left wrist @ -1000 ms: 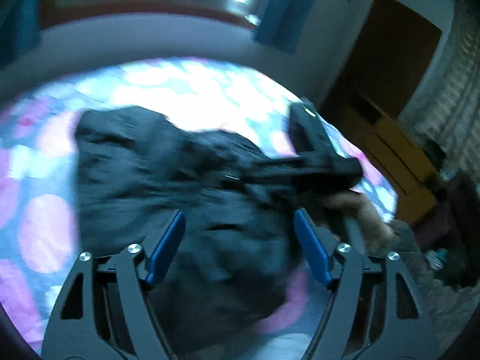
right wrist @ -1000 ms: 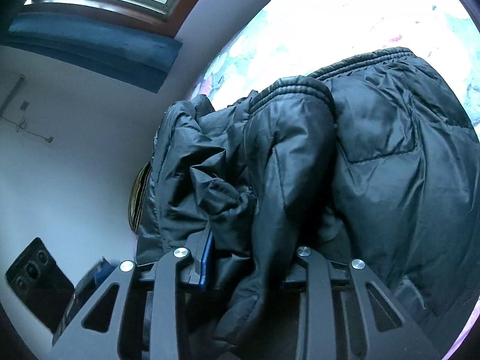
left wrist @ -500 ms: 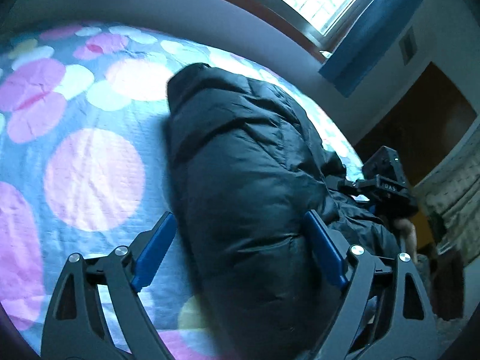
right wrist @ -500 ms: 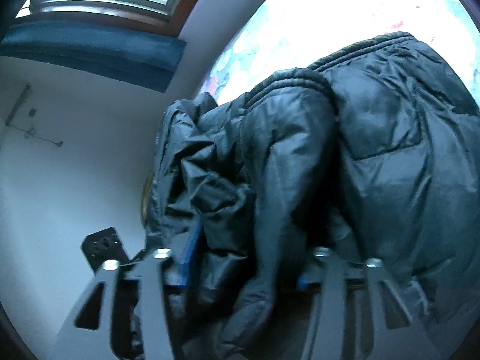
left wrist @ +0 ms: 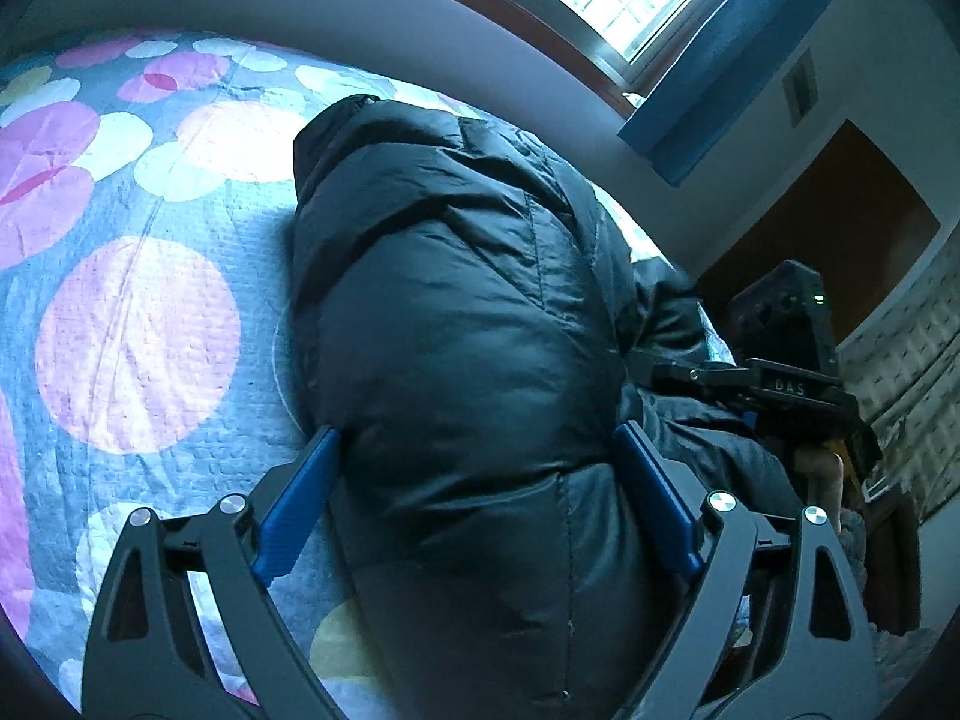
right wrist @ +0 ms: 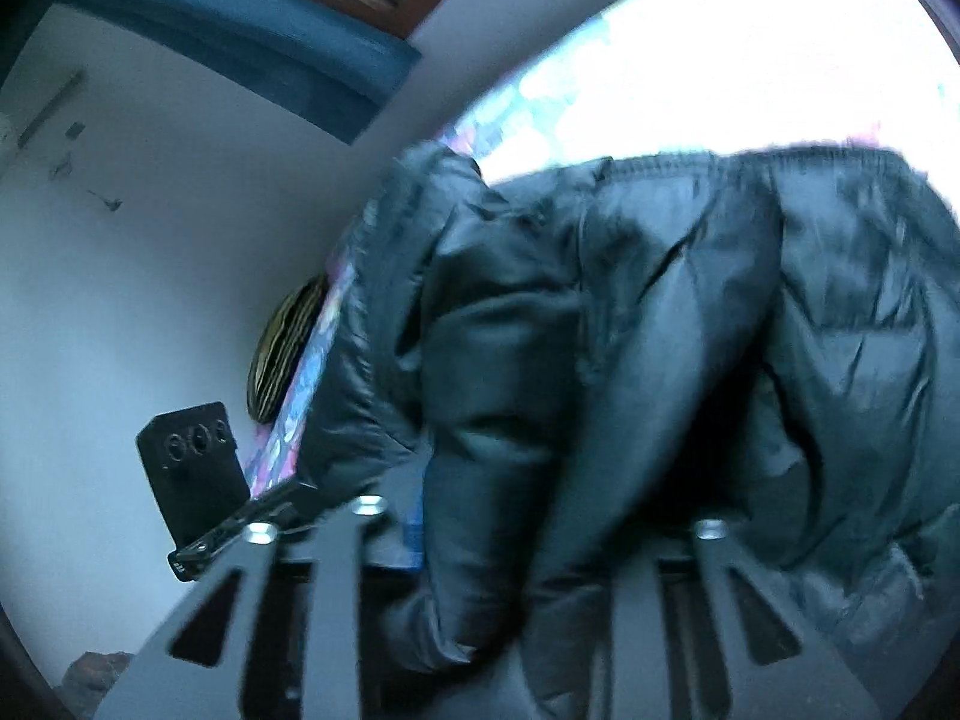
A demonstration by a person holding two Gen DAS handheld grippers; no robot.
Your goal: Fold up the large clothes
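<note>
A plain black, faintly glossy quilted jacket (left wrist: 468, 372) is shown at the centre of the left wrist view, lying on a grey-blue bedspread (left wrist: 138, 276) printed with large pink, magenta, white and yellow circles, which is seen from seven to eleven o'clock. The left gripper (left wrist: 477, 468) is built of black arms with silver bolts and bright blue pads (left wrist: 297, 507), while the right gripper (left wrist: 774, 384), at three o'clock, is black with a small green light. A blue curtain (left wrist: 714, 84) and a brown window frame (left wrist: 540, 18) are seen at one o'clock, with a brown doorway (left wrist: 840, 210) at two o'clock.
</note>
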